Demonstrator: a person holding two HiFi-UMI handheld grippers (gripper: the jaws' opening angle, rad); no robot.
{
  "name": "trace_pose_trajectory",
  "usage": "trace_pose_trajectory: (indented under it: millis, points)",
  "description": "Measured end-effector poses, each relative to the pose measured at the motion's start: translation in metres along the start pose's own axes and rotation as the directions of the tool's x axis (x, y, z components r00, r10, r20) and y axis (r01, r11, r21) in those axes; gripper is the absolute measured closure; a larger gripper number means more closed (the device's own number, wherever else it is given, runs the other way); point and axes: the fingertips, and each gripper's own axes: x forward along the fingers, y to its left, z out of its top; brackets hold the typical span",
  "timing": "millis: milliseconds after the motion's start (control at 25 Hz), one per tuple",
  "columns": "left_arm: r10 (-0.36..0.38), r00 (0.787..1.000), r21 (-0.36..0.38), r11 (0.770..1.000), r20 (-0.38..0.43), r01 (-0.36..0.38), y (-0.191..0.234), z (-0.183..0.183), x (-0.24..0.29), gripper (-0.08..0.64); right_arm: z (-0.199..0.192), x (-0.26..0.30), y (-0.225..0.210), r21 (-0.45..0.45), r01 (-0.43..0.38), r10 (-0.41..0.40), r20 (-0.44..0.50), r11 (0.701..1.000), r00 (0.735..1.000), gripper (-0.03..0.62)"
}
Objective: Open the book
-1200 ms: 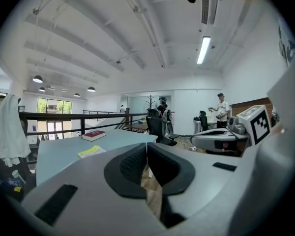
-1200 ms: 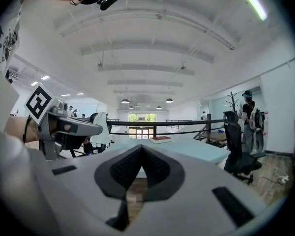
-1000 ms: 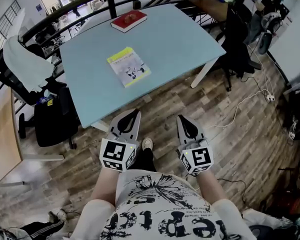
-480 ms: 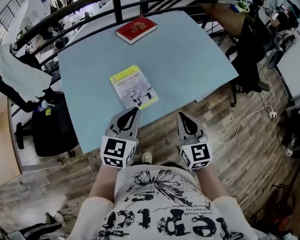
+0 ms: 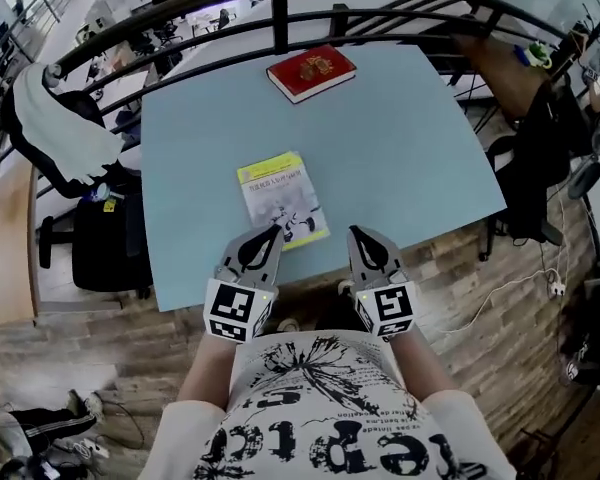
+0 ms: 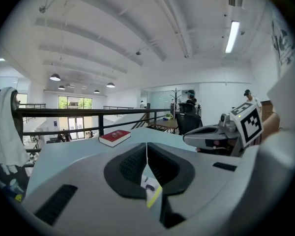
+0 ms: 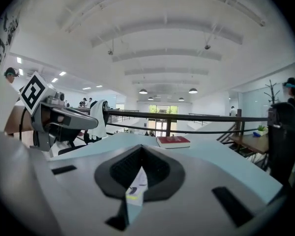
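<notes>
Head view: two grippers are held side by side by a person in a printed shirt [image 5: 332, 423], at the near edge of a pale blue table [image 5: 410, 148]. The left gripper [image 5: 277, 228] is seen with its jaws brought together, and nothing is held between them. The right gripper [image 5: 352, 231] is likewise closed and empty, its tips meeting in a point.

The book [image 5: 282, 196] to be opened is laid flat and closed on the table, cover up, close to the near edge and slightly turned. Its cover is white with a yellow band at the top and along one side. The tip of the left gripper is placed over the near left corner of the book; whether it is touched cannot be told. The tip of the right gripper is placed just beside the near right corner, over bare table.

A second, red book [image 5: 311, 72] is laid closed at the far side of the table, well apart from the first. A dark railing [image 5: 280, 13] is run behind the table, and a white cloth [image 5: 58, 133] is draped over a chair at the left. A wooden floor [image 5: 500, 288] is seen around the table.

In the left gripper view, the closed jaws of the left gripper [image 6: 147, 146] are pointed toward the red book [image 6: 114, 137], and the book [image 6: 151, 190] is glimpsed beneath them. In the right gripper view, the right gripper [image 7: 141, 149] is shown shut, with the book [image 7: 135, 188] below.
</notes>
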Motion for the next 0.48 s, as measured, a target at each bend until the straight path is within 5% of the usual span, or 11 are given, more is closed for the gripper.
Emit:
trace_pose_trajectory:
  millis: [320, 480]
  points:
    - [0.191, 0.981, -0.079, 0.978, -0.041, -0.194, 0.002, -0.019, 0.046, 0.538, 0.005, 0.044, -0.045, -0.049, -0.231, 0.23, -0.012, 0.972, 0.973, 0.581]
    - [0.303, 0.951, -0.127, 0.942, -0.07, -0.309, -0.003, -0.038, 0.064, 0.538, 0.005, 0.056, -0.061, -0.085, -0.348, 0.347, -0.031, 0.934, 0.938, 0.581]
